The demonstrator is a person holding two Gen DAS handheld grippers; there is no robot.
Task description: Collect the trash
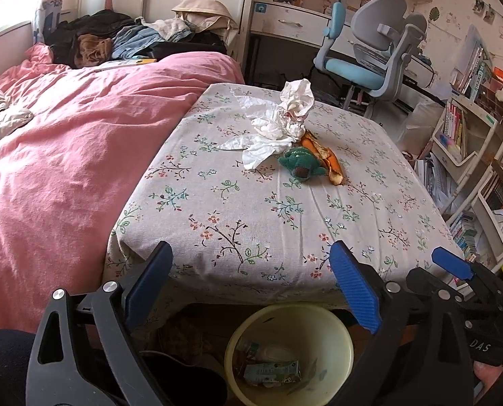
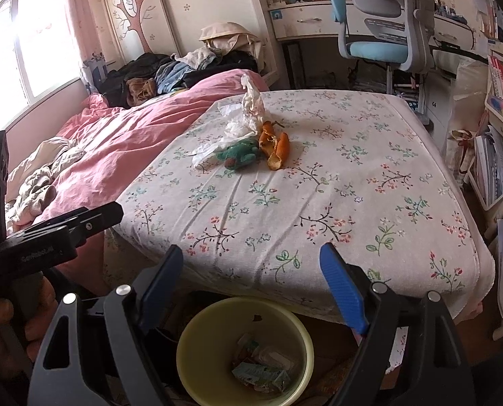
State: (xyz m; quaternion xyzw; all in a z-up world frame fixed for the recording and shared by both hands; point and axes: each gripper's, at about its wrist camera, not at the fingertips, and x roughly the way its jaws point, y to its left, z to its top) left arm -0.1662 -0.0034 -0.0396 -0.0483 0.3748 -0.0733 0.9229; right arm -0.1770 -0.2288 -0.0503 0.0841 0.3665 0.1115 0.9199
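Observation:
On the floral-covered table (image 1: 237,209) lies a small heap: crumpled white tissue (image 1: 278,125) (image 2: 241,125), orange peel (image 1: 322,155) (image 2: 276,149) and a green plush thing (image 1: 300,164) (image 2: 239,155). Below the table's near edge a pale yellow bin (image 1: 295,321) (image 2: 237,318) stands on the floor, with a green carton and wrappers inside. My left gripper (image 1: 251,284) is open over the bin, nothing between its blue pads. My right gripper (image 2: 251,280) hangs beside it, also open and empty. Both are well short of the heap.
A bed with a pink duvet (image 1: 65,155) adjoins the table's left side, clothes piled at its head. A grey-blue desk chair (image 1: 376,54) and a desk stand behind the table. Book-filled shelves (image 1: 471,142) line the right. A hand (image 2: 1,311) holds the left gripper's handle.

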